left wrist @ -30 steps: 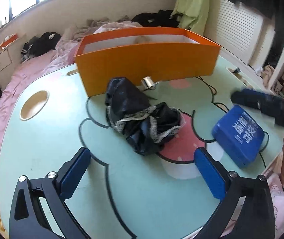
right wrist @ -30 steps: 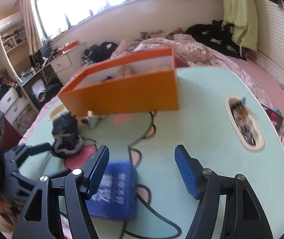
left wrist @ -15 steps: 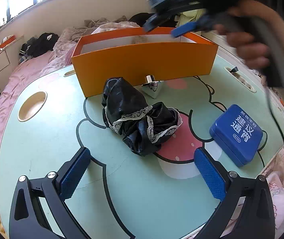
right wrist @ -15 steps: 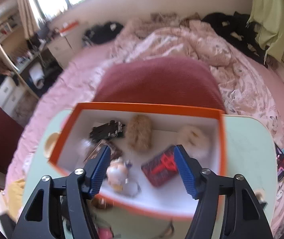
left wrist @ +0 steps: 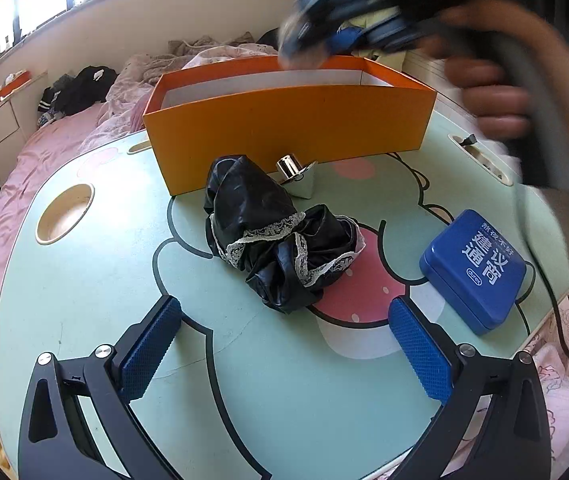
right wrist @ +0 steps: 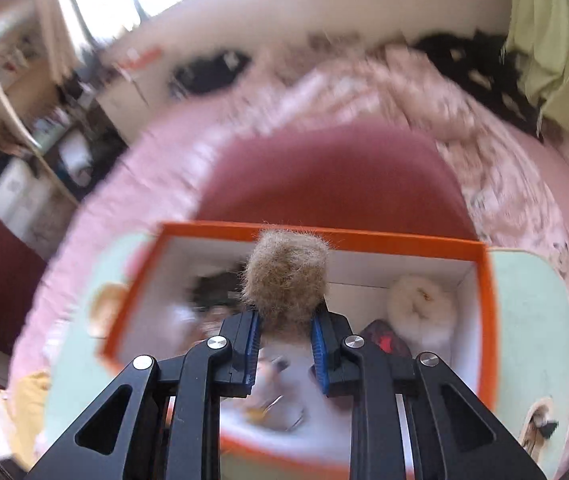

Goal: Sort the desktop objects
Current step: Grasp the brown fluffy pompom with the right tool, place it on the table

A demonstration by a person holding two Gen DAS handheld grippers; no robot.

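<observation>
Orange box point(right wrist: 488, 320) holds a white fluffy ball point(right wrist: 420, 308), a red-black item point(right wrist: 384, 338) and blurred bits. Right gripper point(right wrist: 284, 334) clamped on a brown fur ball point(right wrist: 286, 280), above the box. Left gripper point(left wrist: 284, 354) wide open, empty, above the table point(left wrist: 84, 288), near the black cloth point(left wrist: 276, 240).

Fuzzy brown pompom point(right wrist: 285, 276); glossy black lace-trimmed cloth point(left wrist: 276, 240); matt orange cardboard box point(left wrist: 288, 136); shiny blue tin point(left wrist: 474, 270).
</observation>
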